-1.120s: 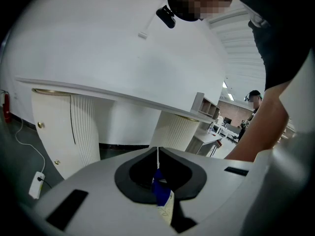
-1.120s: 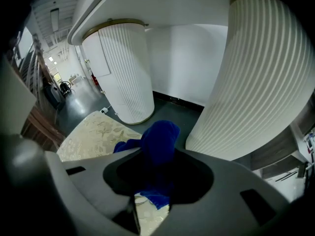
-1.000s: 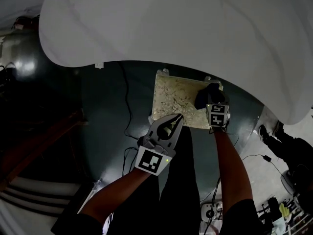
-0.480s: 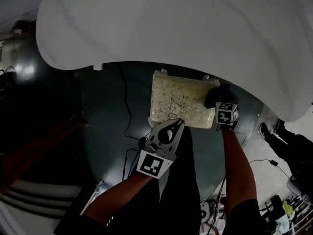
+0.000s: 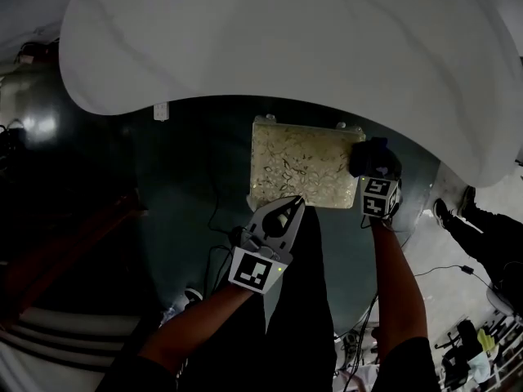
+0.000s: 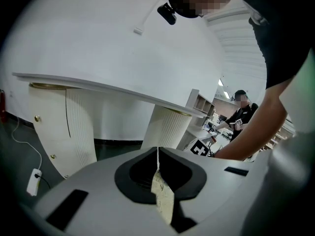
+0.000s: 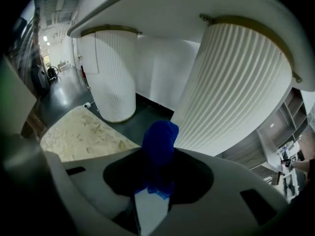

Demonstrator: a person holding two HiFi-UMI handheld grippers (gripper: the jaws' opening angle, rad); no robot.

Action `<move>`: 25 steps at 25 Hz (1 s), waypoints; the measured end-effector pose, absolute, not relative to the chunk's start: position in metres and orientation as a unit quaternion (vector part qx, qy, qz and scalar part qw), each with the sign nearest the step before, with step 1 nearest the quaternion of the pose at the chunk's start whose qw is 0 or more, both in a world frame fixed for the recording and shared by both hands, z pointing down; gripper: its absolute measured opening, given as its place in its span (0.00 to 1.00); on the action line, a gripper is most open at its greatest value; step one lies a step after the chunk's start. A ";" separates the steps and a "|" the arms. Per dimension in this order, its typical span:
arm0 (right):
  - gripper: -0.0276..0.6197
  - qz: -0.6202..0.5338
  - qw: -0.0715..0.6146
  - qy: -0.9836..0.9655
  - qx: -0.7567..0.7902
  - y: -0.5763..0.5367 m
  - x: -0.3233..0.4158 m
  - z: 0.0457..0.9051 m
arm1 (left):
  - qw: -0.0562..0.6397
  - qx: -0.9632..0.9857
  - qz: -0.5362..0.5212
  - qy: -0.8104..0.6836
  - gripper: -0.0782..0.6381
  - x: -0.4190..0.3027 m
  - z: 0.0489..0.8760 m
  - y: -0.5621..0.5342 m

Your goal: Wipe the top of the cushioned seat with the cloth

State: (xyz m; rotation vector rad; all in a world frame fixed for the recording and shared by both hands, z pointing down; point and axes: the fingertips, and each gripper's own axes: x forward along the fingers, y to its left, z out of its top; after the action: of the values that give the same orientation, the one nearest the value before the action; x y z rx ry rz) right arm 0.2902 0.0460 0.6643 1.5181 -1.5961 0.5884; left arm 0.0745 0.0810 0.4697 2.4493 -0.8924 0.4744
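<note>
My right tongs (image 7: 156, 183) grip the blue cloth (image 5: 372, 157), by the cushioned seat (image 5: 301, 168)'s right edge; soft and light, I judge, best held bunched; left tongs (image 6: 157, 155) clenched, empty.

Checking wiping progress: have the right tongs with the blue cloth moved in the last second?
Yes. The right tongs carried the blue cloth rightward, from over the cushioned seat to its right edge.

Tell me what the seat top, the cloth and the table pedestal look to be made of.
Seat top: woven upholstery fabric, matte cream with a pale leaf pattern.
Cloth: soft blue textile, probably microfibre; it bunches limply.
Pedestal: rigid fluted white panelling with a brass-coloured rim; whether wood or plastic cannot be told.
</note>
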 end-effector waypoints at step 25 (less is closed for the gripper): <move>0.28 0.233 0.324 -0.791 0.464 0.021 -0.026 0.577 | 0.230 0.856 0.147 -0.439 0.14 -0.081 0.418 0.088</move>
State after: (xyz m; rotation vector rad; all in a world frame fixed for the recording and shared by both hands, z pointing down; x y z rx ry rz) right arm -0.0262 0.0210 0.5772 1.2167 -2.0762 0.6107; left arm -0.0815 0.0881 0.4182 2.3543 -1.2085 0.4054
